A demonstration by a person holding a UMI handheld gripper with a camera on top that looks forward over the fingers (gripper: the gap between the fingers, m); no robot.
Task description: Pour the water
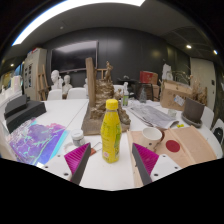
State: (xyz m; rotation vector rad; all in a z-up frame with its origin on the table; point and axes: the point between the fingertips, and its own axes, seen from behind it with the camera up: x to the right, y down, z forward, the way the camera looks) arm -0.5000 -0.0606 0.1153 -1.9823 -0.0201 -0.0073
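Observation:
A yellow bottle (111,131) with an orange cap stands upright on the white table (100,172), just ahead of my fingers and between their tips. My gripper (111,158) is open, its magenta pads (77,157) apart on either side of the bottle's base, with a gap at each side. A white cup (151,135) stands on a wooden tray (190,150) to the right of the bottle. A small white cup (77,135) stands to the left of the bottle.
A shiny iridescent bag (35,142) lies on the table at the left. A red lid (172,146) lies on the tray. A wooden model (104,90) stands behind the bottle. Boxes and shelves stand further back.

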